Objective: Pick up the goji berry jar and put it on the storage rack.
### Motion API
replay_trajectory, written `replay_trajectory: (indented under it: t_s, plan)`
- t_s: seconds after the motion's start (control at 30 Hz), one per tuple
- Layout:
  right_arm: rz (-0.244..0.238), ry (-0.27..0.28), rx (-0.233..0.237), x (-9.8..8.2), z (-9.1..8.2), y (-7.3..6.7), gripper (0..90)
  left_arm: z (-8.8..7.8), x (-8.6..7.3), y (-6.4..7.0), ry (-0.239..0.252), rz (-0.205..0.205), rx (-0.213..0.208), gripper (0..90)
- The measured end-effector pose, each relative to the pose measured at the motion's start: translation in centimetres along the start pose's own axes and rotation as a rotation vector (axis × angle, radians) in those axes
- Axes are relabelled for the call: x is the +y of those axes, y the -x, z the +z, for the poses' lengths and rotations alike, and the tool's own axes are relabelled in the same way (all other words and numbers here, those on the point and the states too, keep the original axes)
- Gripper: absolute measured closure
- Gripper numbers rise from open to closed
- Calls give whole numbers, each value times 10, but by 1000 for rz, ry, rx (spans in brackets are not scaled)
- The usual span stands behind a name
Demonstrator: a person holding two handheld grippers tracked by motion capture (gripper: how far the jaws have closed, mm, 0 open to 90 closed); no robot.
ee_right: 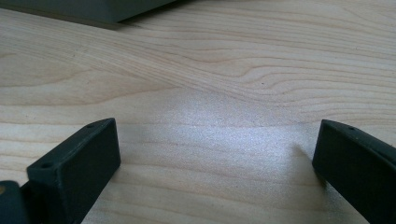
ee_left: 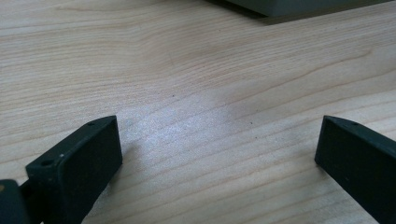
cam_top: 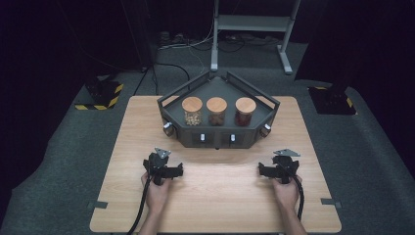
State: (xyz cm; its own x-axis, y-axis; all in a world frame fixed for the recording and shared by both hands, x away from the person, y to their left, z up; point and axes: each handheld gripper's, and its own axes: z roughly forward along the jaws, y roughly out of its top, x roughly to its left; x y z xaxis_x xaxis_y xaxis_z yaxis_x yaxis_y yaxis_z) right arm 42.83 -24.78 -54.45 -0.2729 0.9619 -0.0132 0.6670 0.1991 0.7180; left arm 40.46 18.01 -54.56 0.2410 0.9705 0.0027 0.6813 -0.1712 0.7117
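A dark grey angular tray [cam_top: 218, 140] sits at the upper centre of the high view, on the far half of the wooden counter [cam_top: 215, 196]. Three clear glass jars with round wooden lids stand in a row inside it. The left jar [cam_top: 192, 111] holds pale, nut-like pieces; the middle jar [cam_top: 216, 111] holds brown ones; the right jar [cam_top: 244, 111] holds something dark red. What exactly each filling is cannot be told. Small knobs and white switches line the tray's front wall.

The high view takes in the whole layout — tray, jars, both forearms coming in from the bottom edge. The two gripper views look close along bare wood grain, with only a grey edge of the tray [ee_left: 299, 6] at the top right of the left gripper view and at the top left of the right gripper view [ee_right: 84, 10].

The left hand-held gripper [cam_top: 162, 168] rests low at the lower left of the counter, its jaws spread wide with nothing between them [ee_left: 219, 154]. The right hand-held gripper [cam_top: 280, 169] mirrors it at the lower right — jaws equally wide apart, only bare wood between [ee_right: 217, 154]. Both hand-held grippers lie well short of the tray, angled inward toward it, each hand wrapped around its handle.
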Motion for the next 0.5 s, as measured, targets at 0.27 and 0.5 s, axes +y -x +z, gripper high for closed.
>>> replay_trajectory:
  t_s: [0.27, 0.5]
  plan:
    - [3, 0, -1, 0, 0, 0, 5, 0, 0, 0, 0, 0, 0, 7]
    - [4, 0, -2, 0, 0, -1, 5, 0, 0, 0, 0, 0, 0, 7]
